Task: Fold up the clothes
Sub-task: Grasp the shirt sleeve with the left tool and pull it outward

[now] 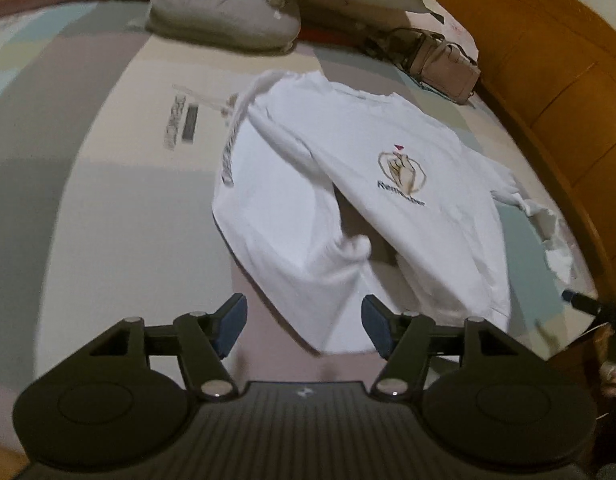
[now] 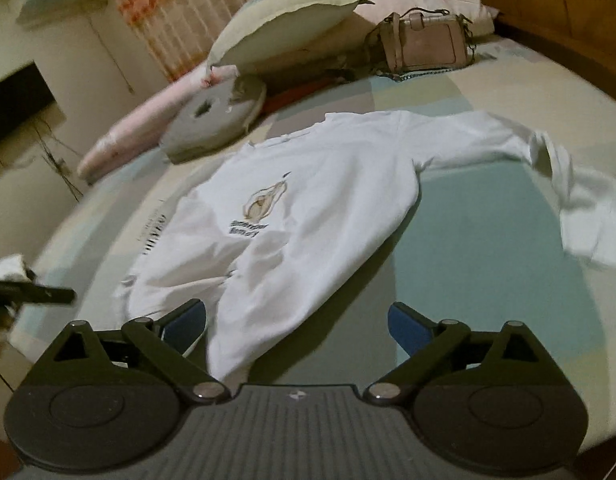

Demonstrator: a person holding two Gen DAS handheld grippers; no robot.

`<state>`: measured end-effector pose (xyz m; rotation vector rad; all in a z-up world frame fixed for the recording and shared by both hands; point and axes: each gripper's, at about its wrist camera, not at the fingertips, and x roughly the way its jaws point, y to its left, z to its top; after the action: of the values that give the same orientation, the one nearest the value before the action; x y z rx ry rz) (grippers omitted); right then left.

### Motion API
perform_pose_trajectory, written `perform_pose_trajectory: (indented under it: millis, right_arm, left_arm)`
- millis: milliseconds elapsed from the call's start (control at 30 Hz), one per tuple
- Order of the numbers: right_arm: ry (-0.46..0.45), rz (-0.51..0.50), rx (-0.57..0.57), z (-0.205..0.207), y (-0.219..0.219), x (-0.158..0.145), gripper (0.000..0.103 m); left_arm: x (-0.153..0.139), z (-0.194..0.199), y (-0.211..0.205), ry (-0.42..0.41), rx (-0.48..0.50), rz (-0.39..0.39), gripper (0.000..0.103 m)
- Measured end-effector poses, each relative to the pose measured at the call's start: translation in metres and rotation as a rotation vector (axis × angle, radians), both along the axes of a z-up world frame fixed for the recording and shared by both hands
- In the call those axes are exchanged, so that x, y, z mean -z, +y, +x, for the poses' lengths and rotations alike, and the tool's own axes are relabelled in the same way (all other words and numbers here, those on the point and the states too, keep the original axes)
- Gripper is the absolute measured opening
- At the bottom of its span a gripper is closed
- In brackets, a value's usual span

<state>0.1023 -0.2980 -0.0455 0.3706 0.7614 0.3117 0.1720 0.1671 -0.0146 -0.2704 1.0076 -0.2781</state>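
Note:
A white sweatshirt (image 1: pixel 392 208) with a hand-shaped print on its chest lies flat on the bed. In the left wrist view one sleeve (image 1: pixel 308 184) is folded across the body, its cuff near the hem. My left gripper (image 1: pixel 303 322) hovers open just before the hem, with nothing between its blue pads. In the right wrist view the sweatshirt (image 2: pixel 328 200) reaches toward me, and its other sleeve (image 2: pixel 548 160) stretches out to the right. My right gripper (image 2: pixel 297 328) stands wide open above the hem's corner, gripping nothing.
The bedsheet (image 2: pixel 488 220) has pastel blocks. A grey round cushion (image 1: pixel 223 12), a large pillow (image 2: pixel 283 28) and a beige handbag (image 1: pixel 444 64) sit at the far end. A wooden bed frame (image 1: pixel 548 80) borders one side. A dark screen (image 2: pixel 15 104) hangs on the wall.

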Motion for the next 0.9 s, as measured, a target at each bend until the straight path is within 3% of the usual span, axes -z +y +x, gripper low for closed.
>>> perform_pose_trajectory:
  millis: [300, 467, 733, 900]
  right_arm:
    - [0.02, 0.011, 0.056, -0.033, -0.018, 0.004, 0.1]
    - [0.03, 0.017, 0.091, -0.037, -0.031, 0.009, 0.1]
    - [0.02, 0.071, 0.097, -0.027, -0.021, 0.02, 0.1]
    - [0.022, 0.058, 0.051, -0.015, -0.004, 0.021, 0.1]
  left_arm:
    - [0.074, -0.017, -0.009, 0.022, -0.09, -0.207, 0.063]
    - [0.095, -0.027, -0.002, -0.088, -0.149, -0.352, 0.074]
    - [0.11, 0.001, -0.012, -0.206, -0.184, -0.397, 0.072]
    - [0.117, -0.018, -0.023, -0.251, -0.097, -0.455, 0.072]
